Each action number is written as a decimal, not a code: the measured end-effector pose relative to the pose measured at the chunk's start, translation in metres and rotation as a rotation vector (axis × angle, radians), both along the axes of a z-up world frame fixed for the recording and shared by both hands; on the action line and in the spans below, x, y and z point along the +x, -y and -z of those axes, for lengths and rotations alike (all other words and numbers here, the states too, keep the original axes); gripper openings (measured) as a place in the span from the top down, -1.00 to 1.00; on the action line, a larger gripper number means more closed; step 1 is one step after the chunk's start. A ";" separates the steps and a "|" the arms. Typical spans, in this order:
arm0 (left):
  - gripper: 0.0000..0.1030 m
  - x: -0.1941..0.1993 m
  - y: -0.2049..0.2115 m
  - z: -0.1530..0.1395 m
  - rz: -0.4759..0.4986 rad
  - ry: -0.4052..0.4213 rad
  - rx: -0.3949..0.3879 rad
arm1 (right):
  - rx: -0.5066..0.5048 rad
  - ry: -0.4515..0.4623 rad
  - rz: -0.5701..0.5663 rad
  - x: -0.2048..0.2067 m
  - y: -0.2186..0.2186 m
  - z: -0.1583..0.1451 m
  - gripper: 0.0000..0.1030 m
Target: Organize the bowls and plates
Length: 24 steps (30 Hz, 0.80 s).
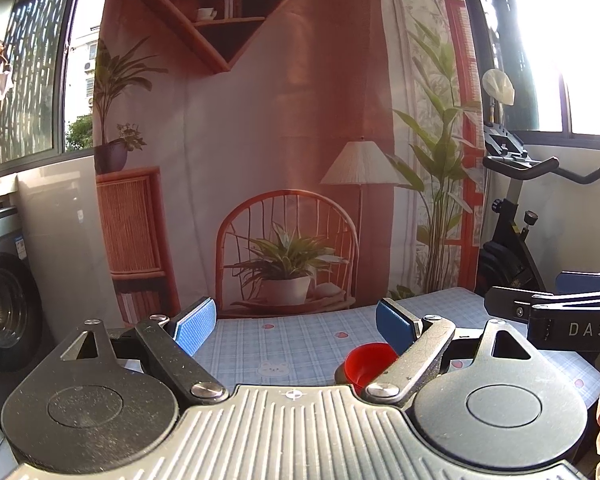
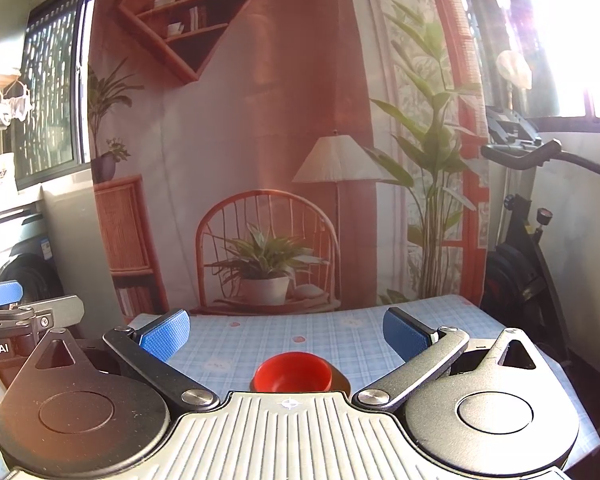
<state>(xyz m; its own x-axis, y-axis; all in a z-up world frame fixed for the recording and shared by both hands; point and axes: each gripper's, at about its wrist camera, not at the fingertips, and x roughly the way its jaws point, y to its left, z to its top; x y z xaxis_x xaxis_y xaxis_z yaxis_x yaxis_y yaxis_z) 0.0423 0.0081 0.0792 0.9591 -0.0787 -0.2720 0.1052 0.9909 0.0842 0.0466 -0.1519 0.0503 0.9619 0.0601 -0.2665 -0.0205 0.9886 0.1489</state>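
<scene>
A small red bowl [image 2: 292, 372] with a dark outside stands on the table with the blue checked cloth [image 2: 300, 328], close in front of my right gripper [image 2: 286, 332], which is open and empty above it. In the left wrist view the red bowl [image 1: 366, 362] sits low and right, partly hidden behind the right finger. My left gripper [image 1: 296, 324] is open and empty, left of the bowl. The bowl's lower part is hidden by the gripper bodies. No plates show.
A printed backdrop [image 2: 260, 140] hangs behind the table's far edge. An exercise bike [image 2: 532, 216] stands at the right, a washing machine [image 1: 4, 308] at the left. The right gripper's body [image 1: 560, 316] shows at the left view's right edge.
</scene>
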 end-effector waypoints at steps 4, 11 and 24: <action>-0.72 -0.001 0.001 0.000 -0.001 -0.001 0.001 | 0.001 0.000 0.002 0.000 0.001 0.000 -0.99; -0.72 -0.001 0.000 0.001 -0.003 0.002 0.002 | 0.001 0.000 0.000 0.000 0.002 0.000 -0.99; -0.72 -0.003 -0.002 0.001 -0.011 0.002 -0.007 | 0.001 0.000 0.001 0.000 0.002 0.001 -0.99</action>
<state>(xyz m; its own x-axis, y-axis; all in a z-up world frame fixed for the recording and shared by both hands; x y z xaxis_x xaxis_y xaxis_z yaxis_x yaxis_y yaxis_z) 0.0391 0.0100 0.0785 0.9604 -0.0699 -0.2698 0.0940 0.9925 0.0777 0.0464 -0.1535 0.0497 0.9619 0.0592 -0.2668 -0.0192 0.9885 0.1500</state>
